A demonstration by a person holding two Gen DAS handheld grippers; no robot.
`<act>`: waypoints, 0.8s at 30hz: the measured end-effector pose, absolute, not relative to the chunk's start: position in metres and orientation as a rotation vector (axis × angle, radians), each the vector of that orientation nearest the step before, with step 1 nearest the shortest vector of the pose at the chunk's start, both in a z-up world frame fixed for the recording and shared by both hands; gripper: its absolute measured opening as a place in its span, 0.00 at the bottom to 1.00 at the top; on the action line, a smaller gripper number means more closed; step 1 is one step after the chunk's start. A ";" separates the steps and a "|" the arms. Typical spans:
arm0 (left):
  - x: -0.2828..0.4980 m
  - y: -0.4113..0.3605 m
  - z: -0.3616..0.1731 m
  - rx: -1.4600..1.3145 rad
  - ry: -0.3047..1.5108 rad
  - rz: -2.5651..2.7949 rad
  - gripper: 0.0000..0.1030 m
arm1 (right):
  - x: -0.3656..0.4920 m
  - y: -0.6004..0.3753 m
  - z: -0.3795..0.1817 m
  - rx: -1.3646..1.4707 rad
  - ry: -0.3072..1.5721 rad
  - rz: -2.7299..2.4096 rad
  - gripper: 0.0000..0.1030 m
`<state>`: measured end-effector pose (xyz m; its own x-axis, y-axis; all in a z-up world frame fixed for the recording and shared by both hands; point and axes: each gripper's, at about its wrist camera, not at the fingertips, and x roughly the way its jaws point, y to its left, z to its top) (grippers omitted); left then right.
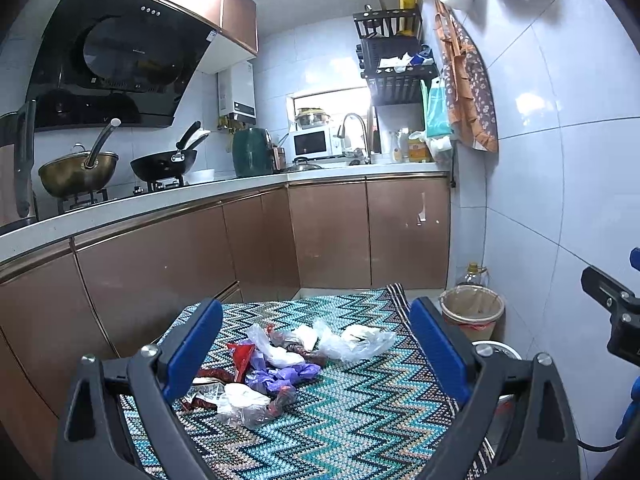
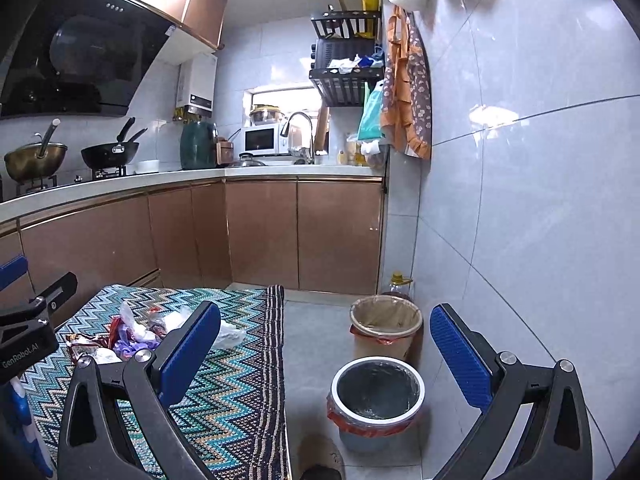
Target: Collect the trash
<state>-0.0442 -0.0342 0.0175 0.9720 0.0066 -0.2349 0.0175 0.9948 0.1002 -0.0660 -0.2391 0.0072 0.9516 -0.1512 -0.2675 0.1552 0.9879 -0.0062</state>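
Note:
A heap of trash (image 1: 280,368) lies on a table under a zigzag-patterned cloth (image 1: 360,420): clear plastic bags, a purple bag, red wrappers, white wads. My left gripper (image 1: 316,348) hovers open over the near side of the heap, nothing between its blue pads. In the right wrist view the same trash (image 2: 136,332) sits at the left. My right gripper (image 2: 326,356) is open and empty above the floor beside the table, over a round white-rimmed bin (image 2: 378,392) with a red liner. A tan-lined bin (image 2: 386,322) stands behind it.
Brown cabinets (image 1: 328,232) and a white counter with woks, a microwave and a sink run along the left and back. A tiled wall (image 2: 520,200) closes the right side. An oil bottle (image 2: 396,284) stands in the corner. Grey floor lies between table and bins.

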 end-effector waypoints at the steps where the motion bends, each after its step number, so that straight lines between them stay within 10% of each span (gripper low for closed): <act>1: -0.045 -0.034 0.017 0.102 0.238 -0.006 0.92 | -0.067 -0.238 0.008 0.012 0.269 -0.156 1.00; 24: -0.049 -0.038 0.014 0.100 0.221 -0.041 0.92 | -0.064 -0.240 0.005 0.013 0.277 -0.149 1.00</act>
